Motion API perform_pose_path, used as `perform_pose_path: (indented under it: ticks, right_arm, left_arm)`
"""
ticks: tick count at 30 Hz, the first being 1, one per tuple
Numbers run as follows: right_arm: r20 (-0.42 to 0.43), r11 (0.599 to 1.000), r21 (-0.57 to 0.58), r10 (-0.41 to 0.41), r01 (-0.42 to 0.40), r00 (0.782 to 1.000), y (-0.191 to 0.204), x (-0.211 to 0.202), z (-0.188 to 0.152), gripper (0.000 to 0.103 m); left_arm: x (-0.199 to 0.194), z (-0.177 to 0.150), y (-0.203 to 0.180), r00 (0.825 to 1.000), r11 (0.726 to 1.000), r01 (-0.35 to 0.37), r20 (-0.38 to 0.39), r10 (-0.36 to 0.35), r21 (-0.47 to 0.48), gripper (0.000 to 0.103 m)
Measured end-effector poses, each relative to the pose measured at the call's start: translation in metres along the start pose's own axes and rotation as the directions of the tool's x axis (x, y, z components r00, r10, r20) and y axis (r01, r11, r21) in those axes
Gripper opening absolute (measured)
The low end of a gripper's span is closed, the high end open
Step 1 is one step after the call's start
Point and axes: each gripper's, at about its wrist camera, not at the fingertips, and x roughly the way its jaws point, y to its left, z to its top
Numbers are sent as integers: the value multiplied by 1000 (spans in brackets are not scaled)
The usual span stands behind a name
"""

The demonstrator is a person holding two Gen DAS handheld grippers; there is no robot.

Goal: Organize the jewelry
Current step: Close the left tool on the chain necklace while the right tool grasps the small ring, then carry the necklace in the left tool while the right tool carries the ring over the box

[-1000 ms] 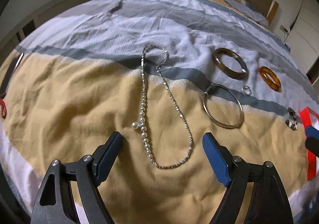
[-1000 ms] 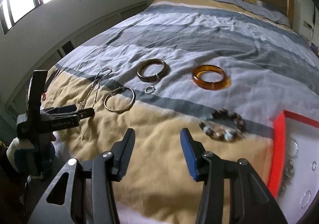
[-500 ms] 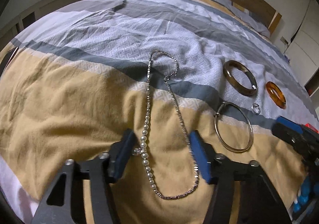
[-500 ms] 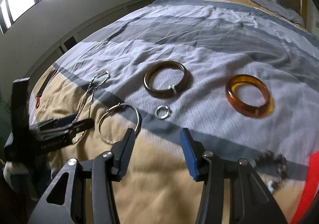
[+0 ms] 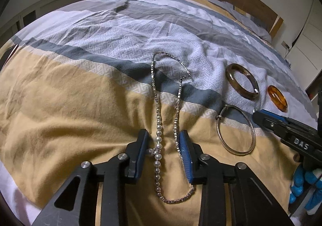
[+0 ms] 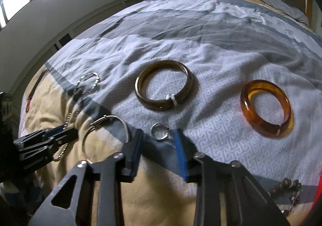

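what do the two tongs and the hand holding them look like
Both are alike: the left tongs and right tongs have black angular plastic arms with triangular cutouts, silver round pivot bolts, and fingers lined with blue pads. The right one's body carries white lettering reading "DAS". The hand beneath it wears a bright blue glove. No cables or sleeves are visible.

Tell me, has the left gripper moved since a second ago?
Yes. The left gripper has come forward and down over the necklace, which lies where it did on the bedspread; its fingers now straddle both strands, narrower but not closed.
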Motion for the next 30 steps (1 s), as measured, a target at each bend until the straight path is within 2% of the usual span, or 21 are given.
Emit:
perform_pose_path:
  ticks: [4, 10, 14, 20, 30]
  right_arm:
    - [-13, 1000, -2, -24, 24, 1000, 0, 5, 0, 20]
    - [-12, 1000, -9, -27, 26, 1000, 2, 0, 0, 18]
    - [19, 1000, -8, -9, 9, 1000, 6, -22, -4, 18]
    - [51, 1000, -8, 1, -1, 999, 13, -61, -14, 18]
    - [105, 1000, 21, -15, 13, 994, 24, -137, -51, 18]
  left_arm:
    - [0, 0, 0, 1000, 1000, 2, 0, -2, 1, 26]
    - [-3, 1, -3, 1000, 1000, 17, 4, -17, 11, 8]
    - [-14, 2, -2, 999, 999, 41, 24, -41, 1, 8]
    - [-37, 0, -9, 998, 999, 37, 54, -37, 12, 8]
    - [-91, -14, -27, 994, 999, 44, 97, -47, 31, 8]
